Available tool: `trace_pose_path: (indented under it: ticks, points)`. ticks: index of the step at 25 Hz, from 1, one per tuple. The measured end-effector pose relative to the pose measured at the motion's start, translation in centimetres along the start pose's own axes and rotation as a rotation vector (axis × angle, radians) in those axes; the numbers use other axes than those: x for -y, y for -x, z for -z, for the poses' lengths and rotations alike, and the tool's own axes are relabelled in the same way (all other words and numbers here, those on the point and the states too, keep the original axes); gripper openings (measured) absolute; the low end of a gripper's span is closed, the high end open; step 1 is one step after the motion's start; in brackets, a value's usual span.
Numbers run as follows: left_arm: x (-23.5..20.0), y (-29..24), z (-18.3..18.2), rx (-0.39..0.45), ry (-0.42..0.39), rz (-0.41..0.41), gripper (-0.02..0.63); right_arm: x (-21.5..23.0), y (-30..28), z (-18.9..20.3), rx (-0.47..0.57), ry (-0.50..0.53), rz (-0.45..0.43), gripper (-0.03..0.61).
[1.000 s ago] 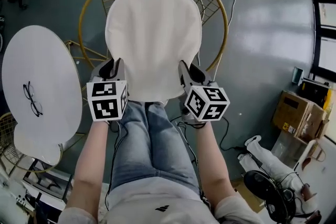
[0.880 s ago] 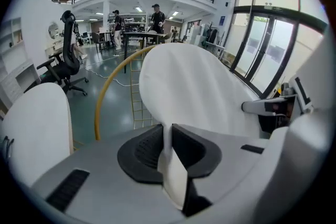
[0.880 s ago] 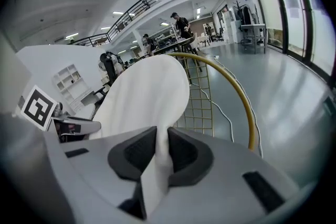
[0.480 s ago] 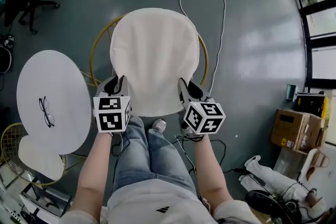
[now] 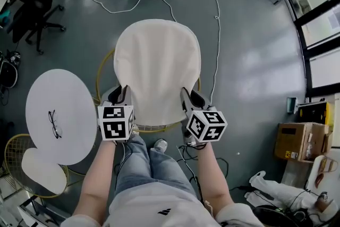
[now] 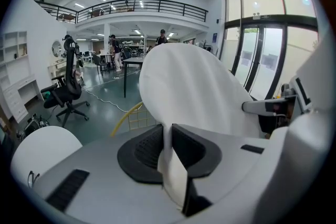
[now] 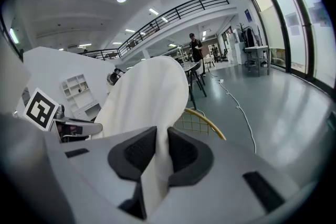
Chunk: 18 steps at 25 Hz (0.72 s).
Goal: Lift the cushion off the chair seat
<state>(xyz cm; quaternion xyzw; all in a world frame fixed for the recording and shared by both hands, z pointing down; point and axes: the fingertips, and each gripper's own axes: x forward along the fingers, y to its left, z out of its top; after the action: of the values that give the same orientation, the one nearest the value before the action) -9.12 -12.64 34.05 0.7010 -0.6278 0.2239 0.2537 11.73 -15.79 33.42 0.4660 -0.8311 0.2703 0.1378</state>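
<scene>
Cushion point(image 5: 158, 69) hangs above the chair point(image 5: 99, 77), its near edge pinched in both the left gripper point(image 5: 123, 94) and right gripper point(image 5: 187, 97); thin fabric could slip from either narrow grip, dropping one corner

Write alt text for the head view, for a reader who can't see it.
Seen from above, a person grips the near edge of a white cushion with the left gripper and right gripper, holding it over a yellow wire chair. A round white table bearing glasses stands at left.
</scene>
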Motion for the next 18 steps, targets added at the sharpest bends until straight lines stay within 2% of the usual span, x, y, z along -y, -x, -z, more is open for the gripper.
trace_pose_path:
  ticks: [18]
  points:
    - [2.4,5.4,-9.5,0.195,-0.053,-0.008,0.060,-1.2,5.0,-9.3,0.181,0.058,-0.025,0.071]
